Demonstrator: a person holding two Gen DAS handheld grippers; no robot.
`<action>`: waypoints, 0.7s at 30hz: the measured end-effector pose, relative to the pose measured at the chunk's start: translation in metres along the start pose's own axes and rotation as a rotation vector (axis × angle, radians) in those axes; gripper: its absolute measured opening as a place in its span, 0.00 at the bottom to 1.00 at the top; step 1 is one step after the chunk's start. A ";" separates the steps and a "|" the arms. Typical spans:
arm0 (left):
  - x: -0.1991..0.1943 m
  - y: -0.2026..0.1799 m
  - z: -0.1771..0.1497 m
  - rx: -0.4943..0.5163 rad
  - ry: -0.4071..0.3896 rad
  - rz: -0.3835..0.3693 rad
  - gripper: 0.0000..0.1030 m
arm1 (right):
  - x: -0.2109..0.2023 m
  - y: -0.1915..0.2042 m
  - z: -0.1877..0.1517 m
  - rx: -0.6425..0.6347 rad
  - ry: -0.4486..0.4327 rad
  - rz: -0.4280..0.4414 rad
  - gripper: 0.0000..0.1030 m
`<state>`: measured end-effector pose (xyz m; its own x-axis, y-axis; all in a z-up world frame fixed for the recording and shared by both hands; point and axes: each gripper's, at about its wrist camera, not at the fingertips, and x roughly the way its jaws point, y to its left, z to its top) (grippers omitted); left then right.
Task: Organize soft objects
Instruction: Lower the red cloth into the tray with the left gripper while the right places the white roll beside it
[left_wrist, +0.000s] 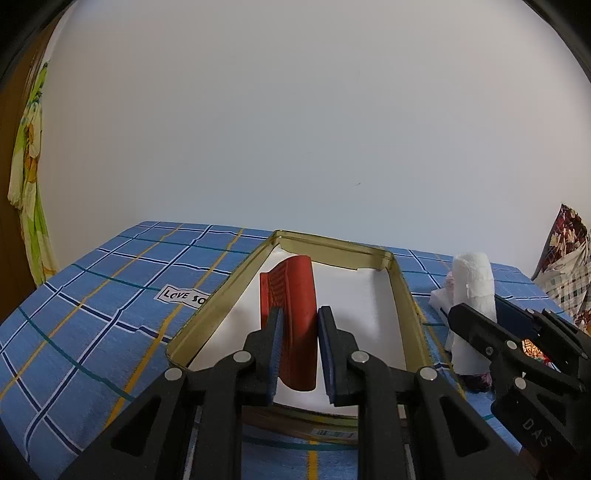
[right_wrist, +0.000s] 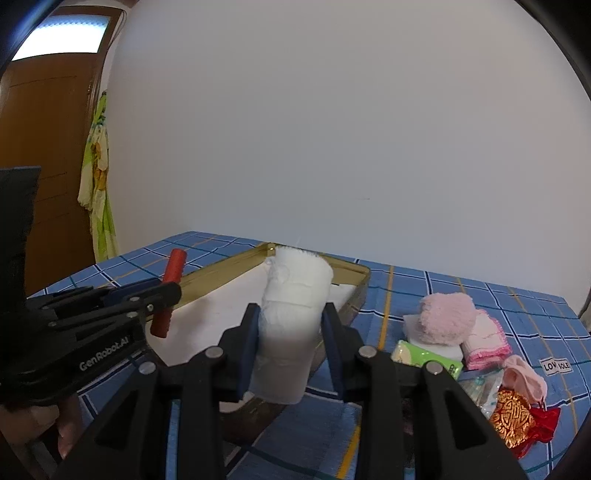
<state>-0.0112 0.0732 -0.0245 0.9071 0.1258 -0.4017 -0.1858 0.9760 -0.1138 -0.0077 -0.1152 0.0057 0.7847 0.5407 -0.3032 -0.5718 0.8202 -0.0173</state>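
My left gripper (left_wrist: 298, 319) is shut on a rolled red cloth (left_wrist: 291, 317) and holds it over the white-lined inside of a gold metal tin (left_wrist: 402, 295); the roll also shows in the right wrist view (right_wrist: 170, 291). My right gripper (right_wrist: 290, 325) is shut on a rolled white towel (right_wrist: 291, 321) and holds it above the tin's right rim (right_wrist: 354, 295); the towel also shows in the left wrist view (left_wrist: 474, 295). A heap of soft things lies right of the tin: a pink fluffy cloth (right_wrist: 447, 317), a folded pink cloth (right_wrist: 485, 339), a green tissue pack (right_wrist: 424, 358) and a red-gold pouch (right_wrist: 515, 417).
The tin stands on a table under a blue checked cloth (left_wrist: 110, 295) against a white wall. A brown door (right_wrist: 44, 166) with a hanging green-yellow garment (right_wrist: 98, 184) is at the left. A patterned fabric (left_wrist: 569, 258) is at the far right.
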 end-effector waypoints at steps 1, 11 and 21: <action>-0.001 -0.002 0.001 0.001 0.001 0.000 0.20 | 0.001 0.001 0.000 -0.001 0.002 0.003 0.33; 0.006 0.005 0.004 -0.003 0.029 -0.013 0.20 | 0.008 0.007 0.003 -0.007 0.018 0.023 0.33; 0.015 0.009 0.008 0.010 0.054 -0.019 0.20 | 0.017 0.009 0.005 -0.015 0.032 0.044 0.33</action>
<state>0.0039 0.0848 -0.0247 0.8887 0.0980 -0.4478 -0.1650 0.9798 -0.1131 0.0015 -0.0980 0.0055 0.7509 0.5697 -0.3340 -0.6092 0.7928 -0.0172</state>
